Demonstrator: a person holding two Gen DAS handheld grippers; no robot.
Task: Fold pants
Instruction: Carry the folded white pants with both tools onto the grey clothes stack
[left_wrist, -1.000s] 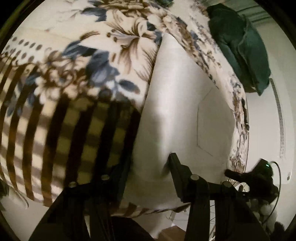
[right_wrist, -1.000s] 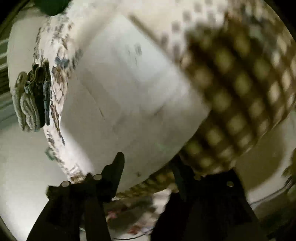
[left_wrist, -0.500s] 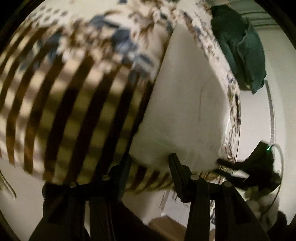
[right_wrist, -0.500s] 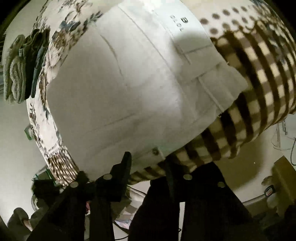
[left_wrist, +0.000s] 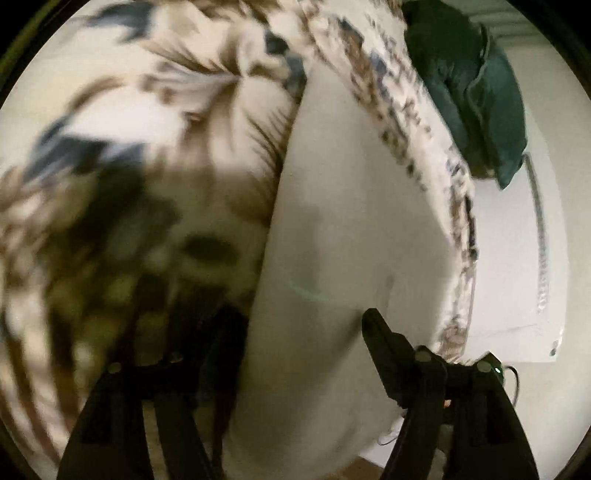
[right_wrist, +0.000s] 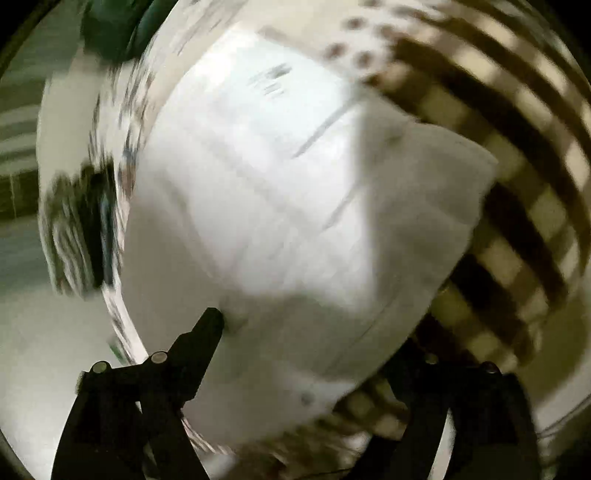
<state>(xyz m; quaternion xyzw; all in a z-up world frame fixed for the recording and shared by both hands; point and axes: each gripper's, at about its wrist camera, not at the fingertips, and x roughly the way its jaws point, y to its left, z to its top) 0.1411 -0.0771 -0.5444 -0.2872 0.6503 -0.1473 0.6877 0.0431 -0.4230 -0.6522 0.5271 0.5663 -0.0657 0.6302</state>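
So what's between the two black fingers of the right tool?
The white pants. In the right wrist view, their near edge fills the gap of the right tool, whose jaws have just been opening and stand wide apart.

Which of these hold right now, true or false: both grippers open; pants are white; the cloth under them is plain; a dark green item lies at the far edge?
1. Both grippers stand open. True: the left gripper and right gripper have spread jaws, which have just been opening, with pants fabric between them.
2. The pants are white. True.
3. The cloth under them is plain. False: the tablecloth is floral with checked bands.
4. A dark green item lies at the far edge. True.
5. The pants hang clear of the table. False: they lie on it.
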